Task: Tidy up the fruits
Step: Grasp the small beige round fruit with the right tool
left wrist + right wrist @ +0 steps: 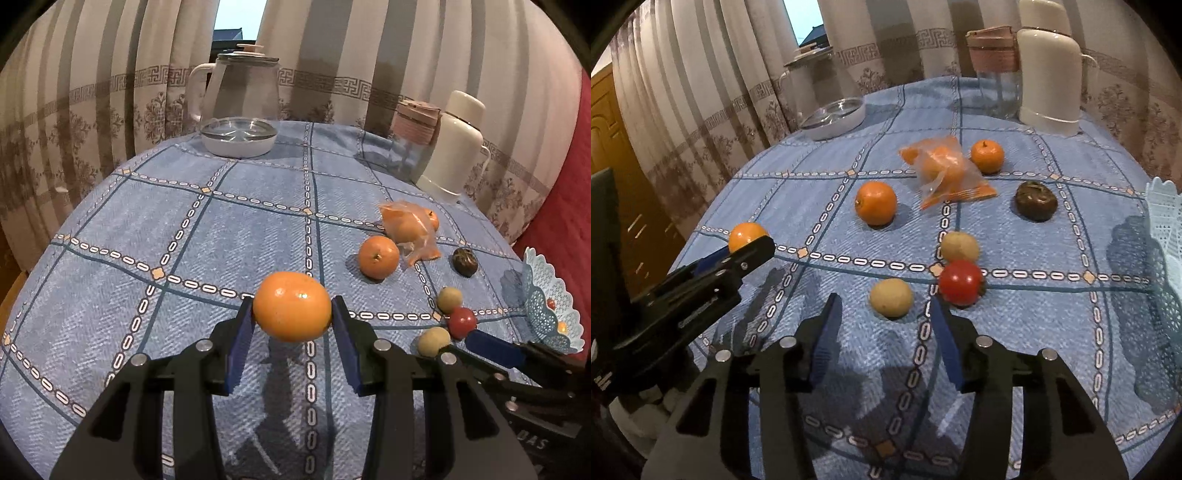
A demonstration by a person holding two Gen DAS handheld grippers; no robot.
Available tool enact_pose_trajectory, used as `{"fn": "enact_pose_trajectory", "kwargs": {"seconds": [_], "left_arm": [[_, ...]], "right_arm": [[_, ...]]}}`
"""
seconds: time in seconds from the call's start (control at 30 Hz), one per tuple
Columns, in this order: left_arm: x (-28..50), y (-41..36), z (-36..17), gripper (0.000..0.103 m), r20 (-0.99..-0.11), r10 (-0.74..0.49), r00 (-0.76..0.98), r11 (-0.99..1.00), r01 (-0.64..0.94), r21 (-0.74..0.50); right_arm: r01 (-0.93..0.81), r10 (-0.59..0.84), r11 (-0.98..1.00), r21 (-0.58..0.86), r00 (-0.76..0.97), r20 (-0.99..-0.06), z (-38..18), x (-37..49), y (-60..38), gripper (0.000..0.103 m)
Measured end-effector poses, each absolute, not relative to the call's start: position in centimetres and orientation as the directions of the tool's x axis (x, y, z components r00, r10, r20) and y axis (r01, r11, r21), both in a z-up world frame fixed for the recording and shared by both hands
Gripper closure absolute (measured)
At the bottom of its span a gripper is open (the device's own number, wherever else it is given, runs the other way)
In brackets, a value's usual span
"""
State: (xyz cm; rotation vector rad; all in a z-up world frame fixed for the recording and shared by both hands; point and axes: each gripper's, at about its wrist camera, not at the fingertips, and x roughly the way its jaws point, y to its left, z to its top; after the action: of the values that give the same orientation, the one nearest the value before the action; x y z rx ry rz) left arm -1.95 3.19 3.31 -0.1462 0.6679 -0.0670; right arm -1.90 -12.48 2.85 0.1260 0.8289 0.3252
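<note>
My left gripper is shut on an orange and holds it above the blue checked tablecloth; it also shows in the right wrist view. My right gripper is open and empty, just in front of a tan fruit and a red fruit. A second tan fruit, another orange, a small orange, a bag of oranges and a dark brown fruit lie on the cloth. A light blue lattice basket stands at the right edge.
A glass kettle stands at the back of the table. A glass jar with a pink lid and a white thermos stand at the back right. Striped curtains hang behind. A red cushion is at the right.
</note>
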Motion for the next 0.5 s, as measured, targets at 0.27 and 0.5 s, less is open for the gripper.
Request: {"fn": "enact_pose_trajectory", "kwargs": {"seconds": [0.27,0.5], "left_arm": [[-1.5,3.5,3.0,0.060,-0.618,-0.114,0.777,0.984,0.004,-0.177],[-1.3,3.7,2.9,0.060,-0.622,-0.123,0.773,0.983,0.006,-0.186]], "right_arm": [[-0.230,0.299,0.953,0.197,0.609,-0.735,1.9,-0.3,-11.4,0.063],[-0.227,0.244,0.965,0.128,0.612,-0.752,1.2,0.1,-10.8,0.073]]}}
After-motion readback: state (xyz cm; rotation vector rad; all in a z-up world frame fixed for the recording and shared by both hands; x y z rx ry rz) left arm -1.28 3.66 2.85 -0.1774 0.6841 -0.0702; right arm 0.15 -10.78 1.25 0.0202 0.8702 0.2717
